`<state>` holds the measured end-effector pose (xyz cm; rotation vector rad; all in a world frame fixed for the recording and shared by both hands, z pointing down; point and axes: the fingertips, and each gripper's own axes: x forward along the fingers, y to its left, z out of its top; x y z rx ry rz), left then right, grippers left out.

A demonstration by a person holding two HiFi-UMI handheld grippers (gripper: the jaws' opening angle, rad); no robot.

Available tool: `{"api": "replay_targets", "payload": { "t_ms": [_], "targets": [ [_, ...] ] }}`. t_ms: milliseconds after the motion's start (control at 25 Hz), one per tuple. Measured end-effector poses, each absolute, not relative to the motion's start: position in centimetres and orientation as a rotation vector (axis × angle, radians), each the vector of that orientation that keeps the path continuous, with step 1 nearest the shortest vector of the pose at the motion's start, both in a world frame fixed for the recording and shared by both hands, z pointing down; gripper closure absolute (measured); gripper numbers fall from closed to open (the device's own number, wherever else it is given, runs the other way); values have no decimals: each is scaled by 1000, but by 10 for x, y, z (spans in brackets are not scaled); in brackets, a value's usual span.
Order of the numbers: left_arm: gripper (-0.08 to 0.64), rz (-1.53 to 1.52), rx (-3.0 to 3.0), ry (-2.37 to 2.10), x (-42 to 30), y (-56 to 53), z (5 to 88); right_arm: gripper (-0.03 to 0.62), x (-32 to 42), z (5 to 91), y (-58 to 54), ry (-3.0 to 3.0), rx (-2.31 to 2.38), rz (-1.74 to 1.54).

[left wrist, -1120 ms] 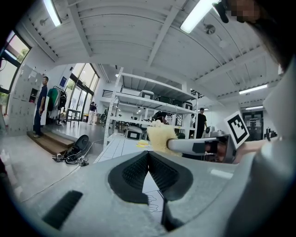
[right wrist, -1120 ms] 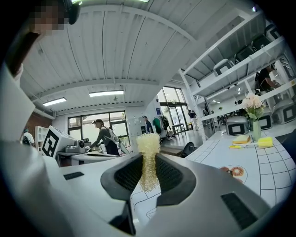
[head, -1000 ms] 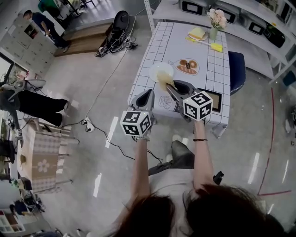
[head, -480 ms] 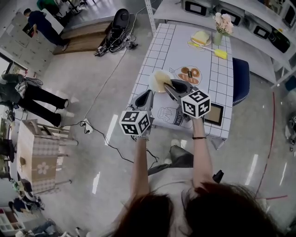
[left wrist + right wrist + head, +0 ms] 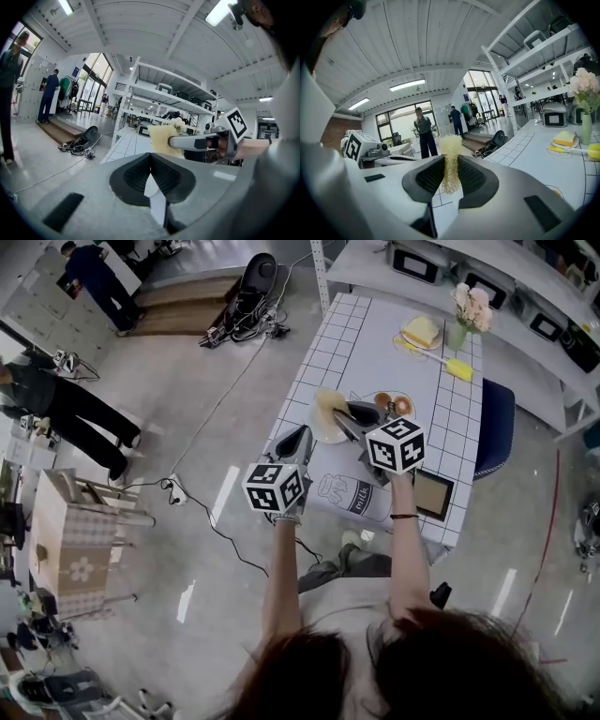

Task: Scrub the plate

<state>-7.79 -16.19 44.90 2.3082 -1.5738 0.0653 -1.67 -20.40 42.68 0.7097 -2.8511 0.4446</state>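
Both forearms reach forward, bare and roughly parallel. The right reaches a little farther, with a black band at the wrist.

Left hand-held gripper [image 5: 302,432]: it sits at the near edge of the desk [image 5: 375,343] and points toward 12 o'clock. In the left gripper view [image 5: 150,157] its pad tips meet. Only a white sliver shows in the gap below them, and nothing is gripped that I can make out.

Right hand-held gripper [image 5: 345,415]: it is angled toward 11 o'clock, with its marker cube [image 5: 396,444] facing up. In the right gripper view [image 5: 450,161] the pads are clamped on a yellow mesh scrubber [image 5: 451,157]. The scrubber's frayed top stands above the jaws and its lower end hangs below them.

Plate [image 5: 325,431]: white, on the gridded desk cloth near the near-left corner, at 1 o'clock from the left gripper tips and just beside them. In the head view the scrubber [image 5: 328,402] lies over the plate's far half. I cannot tell whether it touches the plate.

From the left gripper view, the scrubber [image 5: 163,140] and the right gripper's jaws sit at 1 o'clock, close ahead.

Other desk items:
- A dish of brown pastries [image 5: 394,405] is at 3 o'clock from the plate, partly behind the right gripper.
- A yellow-handled brush [image 5: 455,368] and a vase of pale flowers [image 5: 469,310] are toward the far end, at 1 o'clock, well apart from the plate.

A person [image 5: 423,130] stands on the floor beyond the desk.
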Motion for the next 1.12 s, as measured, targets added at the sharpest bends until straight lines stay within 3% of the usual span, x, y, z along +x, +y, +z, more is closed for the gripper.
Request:
{"api": "replay_targets", "payload": {
  "t_ms": [1120],
  "targets": [
    [549,59,2180,-1365,-112,-208,505,515,-53,495,-251,-2564,668,565]
  ]
}}
